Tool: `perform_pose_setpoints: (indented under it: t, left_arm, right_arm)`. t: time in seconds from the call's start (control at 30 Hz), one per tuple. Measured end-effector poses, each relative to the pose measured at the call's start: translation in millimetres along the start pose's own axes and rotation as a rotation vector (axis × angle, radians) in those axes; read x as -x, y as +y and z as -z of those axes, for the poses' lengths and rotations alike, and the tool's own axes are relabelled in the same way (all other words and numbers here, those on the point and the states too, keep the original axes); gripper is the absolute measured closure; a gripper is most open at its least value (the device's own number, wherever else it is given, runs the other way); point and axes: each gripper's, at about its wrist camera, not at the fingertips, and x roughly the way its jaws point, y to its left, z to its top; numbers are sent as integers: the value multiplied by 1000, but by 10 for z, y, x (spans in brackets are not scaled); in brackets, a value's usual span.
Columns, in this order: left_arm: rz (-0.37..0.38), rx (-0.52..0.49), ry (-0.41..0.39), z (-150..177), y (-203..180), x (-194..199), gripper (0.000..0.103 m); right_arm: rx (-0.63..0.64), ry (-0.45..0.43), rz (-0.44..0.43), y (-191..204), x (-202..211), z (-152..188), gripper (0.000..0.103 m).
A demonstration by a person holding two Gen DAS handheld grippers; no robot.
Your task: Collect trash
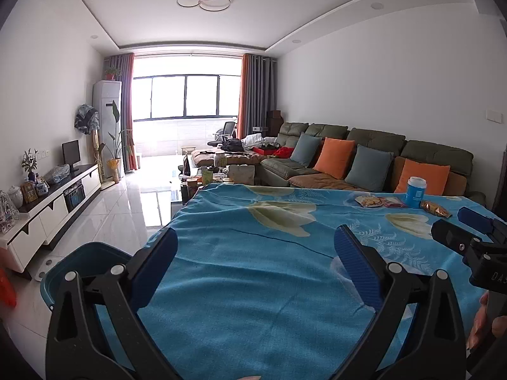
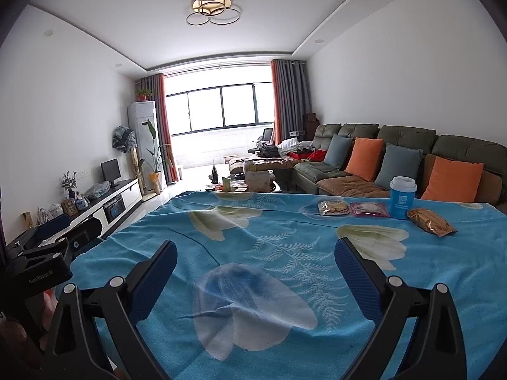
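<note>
Nothing has been picked up yet, so the job looks to be at its opening step: choosing the first piece of trash and reaching for it. Taking the blue paper cup with the white lid (image 2: 402,197) as the landmark, and going left to right: far to its left, beyond the near-left corner of the tabletop and down by the floor, sits the round teal plastic bin (image 1: 85,261), the likely place for whatever is collected. Next comes the left gripper (image 1: 255,255), hovering low over the tabletop's blue flower-printed cloth (image 2: 272,240) with its fingers spread wide and nothing between them. To its right hangs the right gripper (image 2: 256,266), also over bare cloth, fingers apart and empty, and well short of the cup. The trash lies in a row at the far right of the tabletop: a clear packet of pale biscuits (image 2: 333,208) left of the cup, then a flat pink wrapper (image 2: 369,209) just beside the cup on its left, the cup itself standing upright, and a crinkled golden-brown snack bag (image 2: 430,221) just to its right and slightly nearer. My judgement is that the right gripper is better placed, and the next move calls for carrying it forward and rightward, lowering the spread fingers around one flat packet and pinching it against the cloth without snagging the fabric or knocking the cup.
</note>
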Motion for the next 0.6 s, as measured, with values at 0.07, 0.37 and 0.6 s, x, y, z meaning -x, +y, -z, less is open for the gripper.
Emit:
perform_pose_setpoints:
  t: [0.07,0.37,0.6]
  left_arm:
    - [4,-11,-12,-4,-34,33,6]
    - [13,-25,-33,11,-149,52,6]
    - [19,-26,-41,10,-167,84,6]
  right_arm:
    - [1,-5,11,-16,29,0,7]
    - [5,-39,50,-66,133,-20,7]
    - [-1,-43,68,-93,160,-17,7]
